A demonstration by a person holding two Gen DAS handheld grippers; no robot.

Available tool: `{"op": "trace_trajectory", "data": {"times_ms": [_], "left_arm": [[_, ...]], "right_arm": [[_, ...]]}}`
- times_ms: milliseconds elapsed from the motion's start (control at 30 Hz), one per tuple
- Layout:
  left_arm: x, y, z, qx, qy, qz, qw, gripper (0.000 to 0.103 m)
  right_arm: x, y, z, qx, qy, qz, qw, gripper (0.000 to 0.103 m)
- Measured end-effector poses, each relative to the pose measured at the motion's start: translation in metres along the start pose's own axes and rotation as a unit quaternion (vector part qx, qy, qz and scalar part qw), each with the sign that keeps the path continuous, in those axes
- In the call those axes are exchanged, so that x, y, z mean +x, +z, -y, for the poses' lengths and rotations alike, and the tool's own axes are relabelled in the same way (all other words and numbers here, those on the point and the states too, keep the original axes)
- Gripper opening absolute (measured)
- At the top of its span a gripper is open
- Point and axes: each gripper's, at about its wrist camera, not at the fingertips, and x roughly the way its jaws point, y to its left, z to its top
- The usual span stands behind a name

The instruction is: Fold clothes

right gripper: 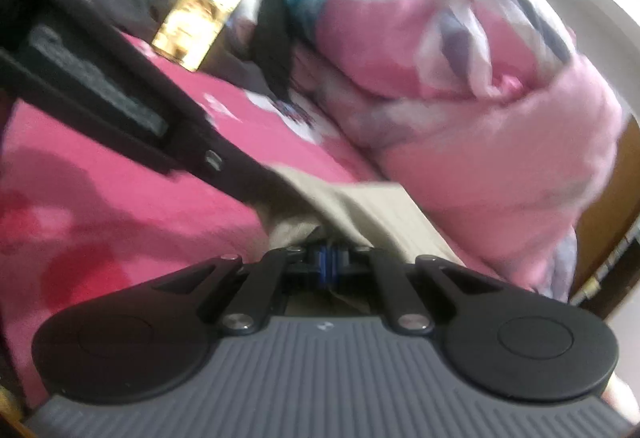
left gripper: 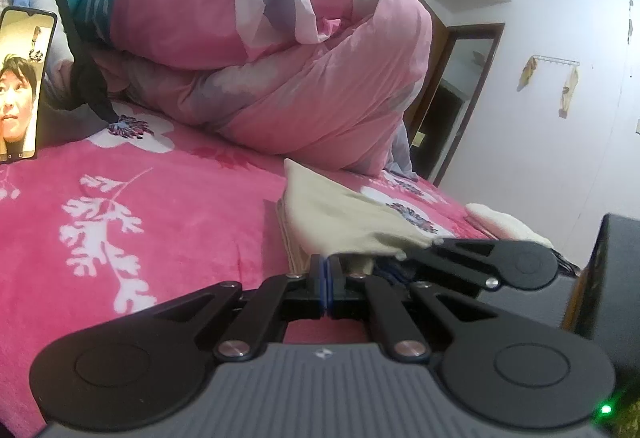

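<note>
Pink floral bedspread [left gripper: 180, 206], white wall [left gripper: 560, 86]

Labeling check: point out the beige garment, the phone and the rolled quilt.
beige garment [left gripper: 340, 214], left wrist view, on its flat upper panel.
phone [left gripper: 24, 86], left wrist view, middle of its lit screen.
rolled quilt [left gripper: 280, 70], left wrist view, pink front of the bundle.

A bundled pink quilt [left gripper: 280, 50] is lying on the pink floral bedspread [left gripper: 140, 206], a lit phone [left gripper: 24, 82] standing propped beside it
</note>
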Motion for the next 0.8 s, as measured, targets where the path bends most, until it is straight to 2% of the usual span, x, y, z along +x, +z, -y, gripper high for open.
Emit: {"op": "trace_trajectory", "data": {"times_ms": [67, 133, 267, 400, 433, 500, 567, 633, 700, 800], "left_arm": [[0.001, -0.001, -0.001, 0.003, 0.000, -0.005, 1.0000, 0.001], [0.002, -0.003, -0.002, 0.006, -0.001, -0.012, 0.9999, 0.000], [0.003, -0.006, -0.008, -0.004, -0.004, -0.024, 0.9997, 0.000], [-0.002, -0.003, -0.019, -0.031, -0.017, -0.026, 0.9990, 0.002], [-0.003, -0.002, -0.020, -0.033, -0.021, -0.026, 0.9989, 0.004], [-0.006, 0.000, -0.018, -0.025, -0.031, -0.029, 0.9988, 0.016], [-0.007, 0.001, -0.012, -0.015, -0.037, -0.033, 0.9987, 0.039], [-0.006, 0.002, -0.005, -0.004, -0.039, -0.033, 0.9987, 0.048], [-0.001, 0.004, 0.003, 0.006, -0.037, -0.035, 0.9987, 0.050], [0.010, 0.007, 0.013, 0.023, -0.028, -0.034, 0.9988, 0.051]], "right_arm": [[-0.001, 0.003, 0.008, 0.024, 0.010, 0.012, 1.000, 0.001], [0.002, 0.004, 0.015, 0.045, 0.014, 0.006, 0.999, 0.001], [0.011, 0.002, 0.017, 0.055, 0.036, -0.010, 0.998, 0.003], [-0.001, 0.003, 0.027, 0.050, 0.060, -0.008, 0.997, 0.004], [-0.004, 0.003, 0.029, 0.049, 0.065, -0.009, 0.997, 0.007], [-0.010, 0.004, 0.034, 0.054, 0.076, -0.015, 0.996, 0.016], [-0.017, 0.004, 0.039, 0.057, 0.085, -0.019, 0.995, 0.028], [-0.024, 0.003, 0.042, 0.058, 0.086, -0.020, 0.994, 0.034], [-0.034, 0.000, 0.045, 0.060, 0.086, -0.018, 0.994, 0.042], [-0.049, -0.007, 0.051, 0.060, 0.076, -0.018, 0.995, 0.045]]}}
